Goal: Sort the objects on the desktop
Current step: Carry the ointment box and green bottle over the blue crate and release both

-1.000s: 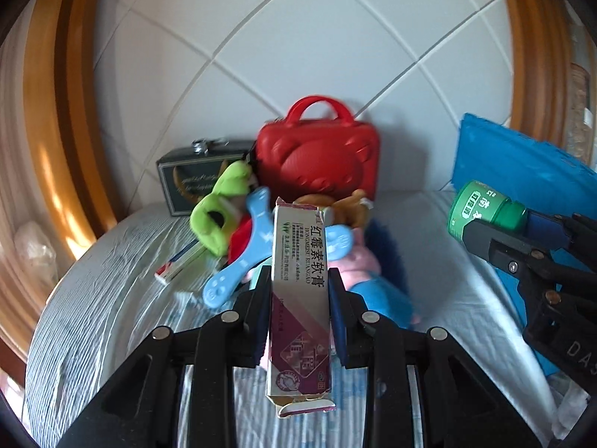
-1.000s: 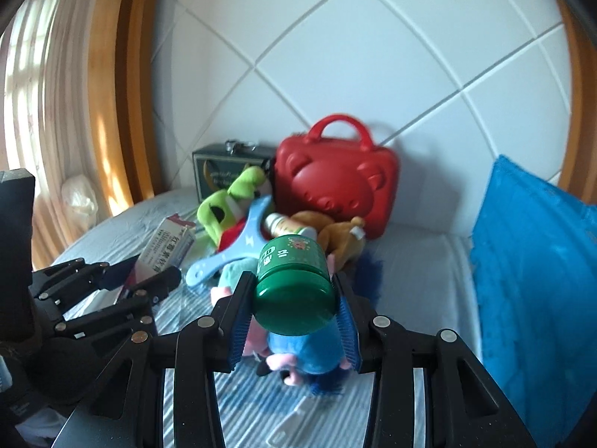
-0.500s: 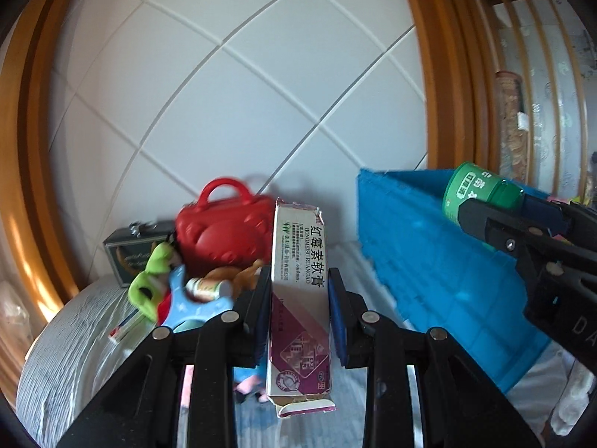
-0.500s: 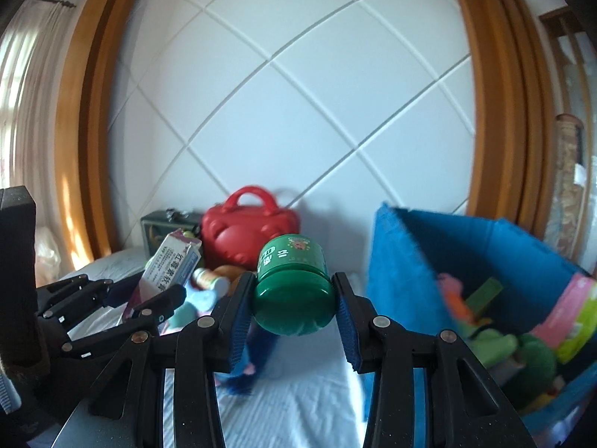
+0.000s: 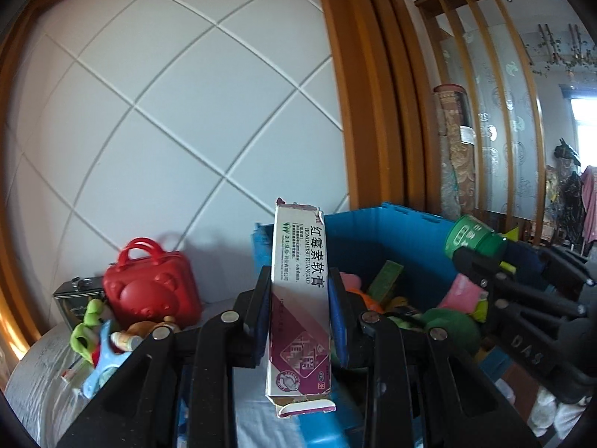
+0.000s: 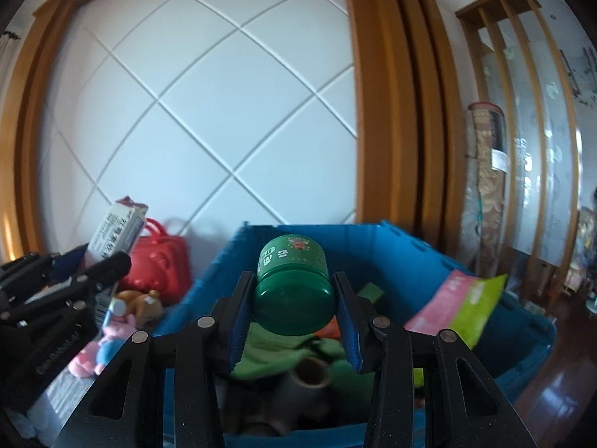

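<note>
My left gripper [image 5: 299,300] is shut on a white and purple ointment box [image 5: 299,298], held upright at the near left edge of the blue bin [image 5: 377,239]. My right gripper [image 6: 293,310] is shut on a green jar [image 6: 293,291], held over the inside of the blue bin [image 6: 246,257]. The jar also shows at the right in the left wrist view [image 5: 472,237], and the box at the left in the right wrist view [image 6: 115,231]. The bin holds several items, among them a pink and green packet [image 6: 459,302] and a grey tube [image 6: 298,380].
A red bear case [image 5: 149,287], a dark tin [image 5: 74,295], a green toy [image 5: 86,332], a blue toy [image 5: 100,358] and plush toys [image 6: 112,332] lie on the white-covered table [image 5: 37,380] left of the bin. A white quilted wall panel stands behind.
Both grippers have swung right and up, from over the toy pile to the blue bin. The jar is now over the bin's inside. Both holds are unchanged.
</note>
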Demonstrator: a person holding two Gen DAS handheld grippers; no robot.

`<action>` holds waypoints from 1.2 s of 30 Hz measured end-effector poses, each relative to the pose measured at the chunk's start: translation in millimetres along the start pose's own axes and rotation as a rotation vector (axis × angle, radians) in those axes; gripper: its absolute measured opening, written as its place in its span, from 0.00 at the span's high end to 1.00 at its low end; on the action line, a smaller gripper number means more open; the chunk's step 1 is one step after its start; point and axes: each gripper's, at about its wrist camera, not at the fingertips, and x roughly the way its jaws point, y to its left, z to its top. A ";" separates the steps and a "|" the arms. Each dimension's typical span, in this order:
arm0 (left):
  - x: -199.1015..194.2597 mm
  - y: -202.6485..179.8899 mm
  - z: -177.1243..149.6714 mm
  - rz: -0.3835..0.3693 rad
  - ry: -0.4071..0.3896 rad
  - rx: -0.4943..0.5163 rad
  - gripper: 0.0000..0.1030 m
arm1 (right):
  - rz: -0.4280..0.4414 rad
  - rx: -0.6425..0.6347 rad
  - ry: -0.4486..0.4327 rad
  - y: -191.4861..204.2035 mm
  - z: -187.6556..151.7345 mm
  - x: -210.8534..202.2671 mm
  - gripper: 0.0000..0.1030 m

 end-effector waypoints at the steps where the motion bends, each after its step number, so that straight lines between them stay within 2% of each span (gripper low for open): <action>1: 3.9 -14.2 2.1 -0.009 0.009 0.005 0.74 | -0.017 -0.005 0.007 -10.7 -1.9 4.8 0.60; 6: 29.6 -68.9 0.7 -0.042 0.104 0.040 0.74 | -0.087 -0.009 0.044 -60.0 -11.6 13.9 0.60; 12: 58.3 -96.0 -3.8 -0.046 0.210 0.046 0.74 | -0.117 0.000 0.116 -92.5 -22.3 32.8 0.60; 22: 88.6 -106.4 -6.6 -0.078 0.344 0.017 0.74 | -0.147 -0.014 0.242 -113.3 -29.4 62.1 0.60; 29: 92.8 -104.3 -11.0 -0.058 0.360 0.016 0.73 | -0.152 0.002 0.264 -119.8 -31.2 63.5 0.60; 31: 91.1 -103.4 -11.1 -0.059 0.353 0.015 0.73 | -0.153 0.011 0.259 -121.1 -30.4 61.4 0.56; 33: 88.1 -101.7 -10.0 -0.056 0.339 0.014 0.73 | -0.155 0.019 0.245 -122.4 -29.0 57.6 0.37; 35: 84.2 -100.3 -8.6 -0.048 0.321 0.019 0.63 | -0.165 0.016 0.233 -121.0 -26.9 55.4 0.22; 36: 80.8 -99.1 -7.6 -0.047 0.305 0.017 0.53 | -0.167 0.015 0.221 -120.2 -26.1 52.1 0.21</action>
